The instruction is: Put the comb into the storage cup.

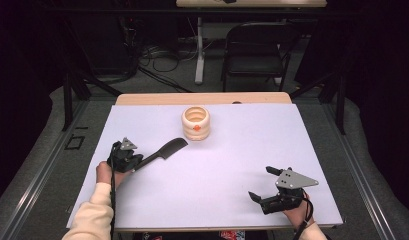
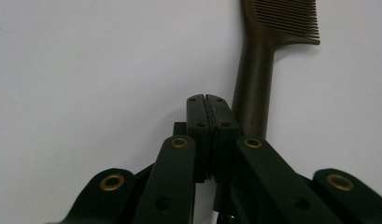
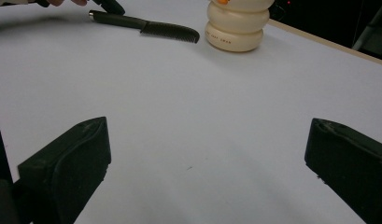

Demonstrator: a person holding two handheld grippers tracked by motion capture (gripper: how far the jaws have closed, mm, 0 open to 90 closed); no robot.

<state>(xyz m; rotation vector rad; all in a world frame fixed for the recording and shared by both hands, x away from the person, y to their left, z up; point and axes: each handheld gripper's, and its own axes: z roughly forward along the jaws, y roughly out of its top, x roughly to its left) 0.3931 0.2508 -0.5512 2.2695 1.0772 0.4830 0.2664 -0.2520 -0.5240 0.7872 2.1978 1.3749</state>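
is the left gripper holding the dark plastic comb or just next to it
Cannot tell. In the left gripper view the left gripper has its jaws shut together on nothing, and the dark plastic comb lies beside them; contact at its handle is hidden.

Comb (image 1: pixel 164 151) on table (image 1: pixel 232 165), left-front of cup (image 1: pixel 196 123); left tongs (image 1: pixel 133 161) beside comb handle.

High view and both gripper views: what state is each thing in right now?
Black plastic comb: flat on the white table, beside the shut jaws, not gripped.
Cream ribbed holder: upright, mouth open.
Left hand-held gripper: shut, holding nothing.
Right hand-held gripper: open, holding nothing.
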